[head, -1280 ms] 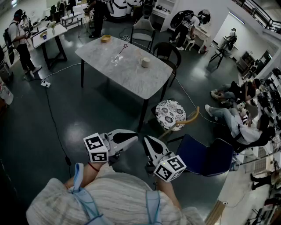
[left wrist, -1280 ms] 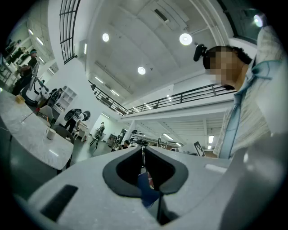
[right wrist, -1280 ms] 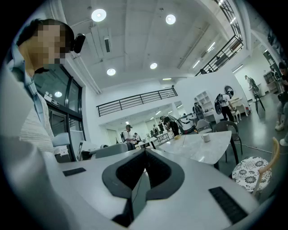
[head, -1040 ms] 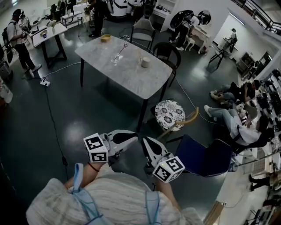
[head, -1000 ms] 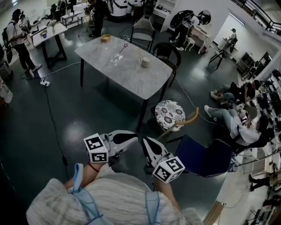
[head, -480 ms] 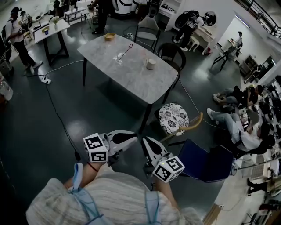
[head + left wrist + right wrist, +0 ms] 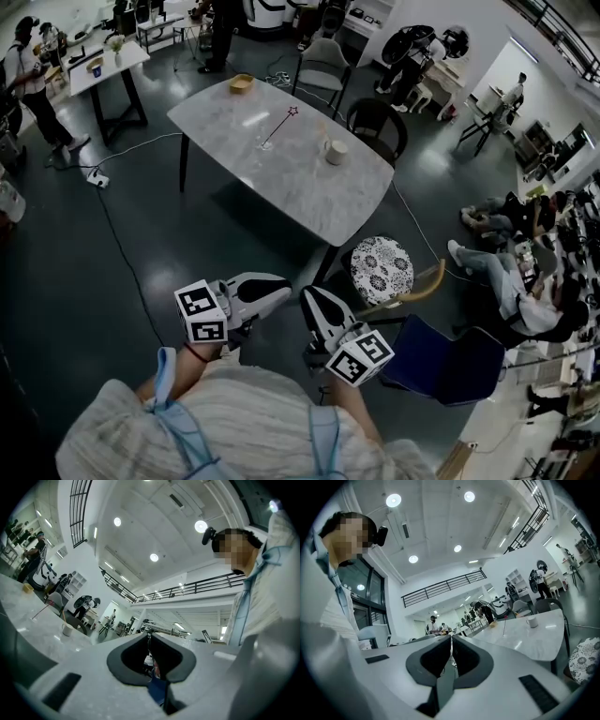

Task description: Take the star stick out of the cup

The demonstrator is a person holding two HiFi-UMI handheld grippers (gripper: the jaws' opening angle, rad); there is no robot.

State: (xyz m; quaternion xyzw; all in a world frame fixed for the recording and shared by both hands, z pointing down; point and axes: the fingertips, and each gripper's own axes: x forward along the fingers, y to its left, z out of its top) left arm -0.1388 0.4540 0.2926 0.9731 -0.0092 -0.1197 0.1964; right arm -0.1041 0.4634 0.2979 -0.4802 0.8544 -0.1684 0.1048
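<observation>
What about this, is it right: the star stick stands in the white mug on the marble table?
Not the mug. The head view shows the star stick leaning in a clear cup; the white mug stands apart. The rest holds.

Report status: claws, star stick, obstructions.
Shut and empty: left claw, right claw, short of the table. Untouched star stick leans in clear cup. Near corner: patterned chair.

the table [image 7: 302, 202] is pale, marbled and softly glossy on top, the dark floor [image 7: 89, 281] shines, and the left gripper [image 7: 284, 292] and right gripper [image 7: 309, 296] are smooth matt white plastic.
</observation>
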